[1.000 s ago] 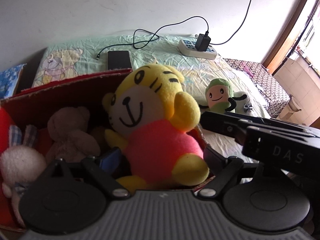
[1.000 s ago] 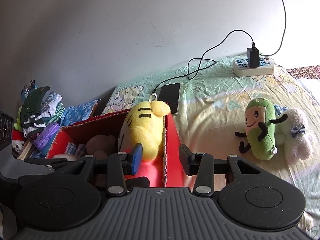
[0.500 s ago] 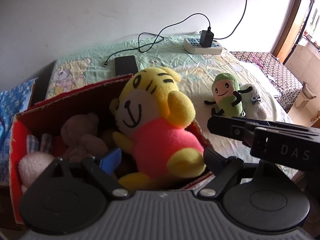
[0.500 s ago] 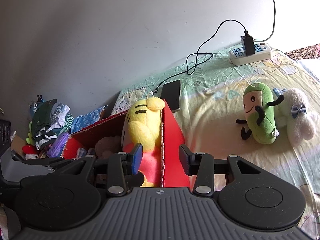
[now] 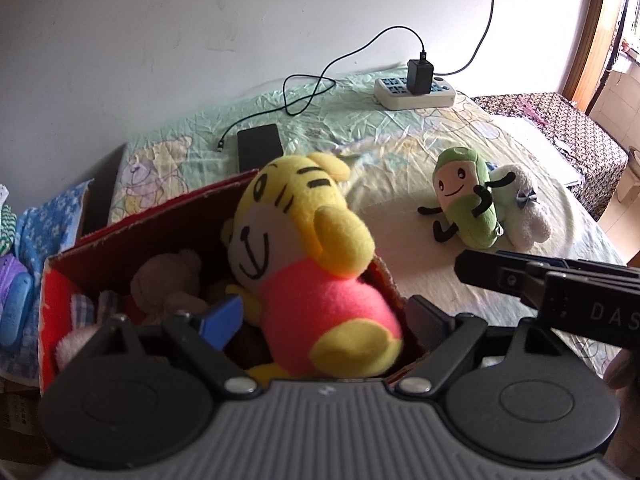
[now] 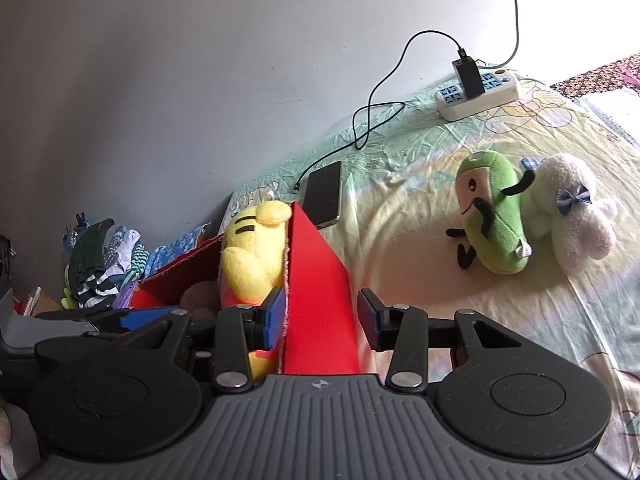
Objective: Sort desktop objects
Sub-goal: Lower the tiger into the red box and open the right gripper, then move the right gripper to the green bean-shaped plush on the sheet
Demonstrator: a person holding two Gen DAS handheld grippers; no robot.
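Observation:
A yellow tiger plush (image 5: 304,264) in a pink shirt sits in the red cardboard box (image 5: 160,216), leaning on its right wall. My left gripper (image 5: 326,316) is open, its fingers wide on either side of the tiger's body, blue pad (image 5: 224,320) just left of it. My right gripper (image 6: 322,316) is open and empty, straddling the box's red side wall (image 6: 316,264). On the bedsheet a green plush (image 6: 492,216) leans against a white plush (image 6: 576,208), both apart from the grippers.
A brown bear (image 5: 168,280) and other soft toys lie in the box. A black phone (image 6: 324,192) with a cable lies behind the box; a power strip (image 6: 480,92) sits by the wall. Folded clothes (image 6: 104,264) are piled left of the box.
Both grippers have drawn back and up from the box, so more of the bed and the green plush shows. The tiger has stayed in the box. Neither gripper's opening has changed.

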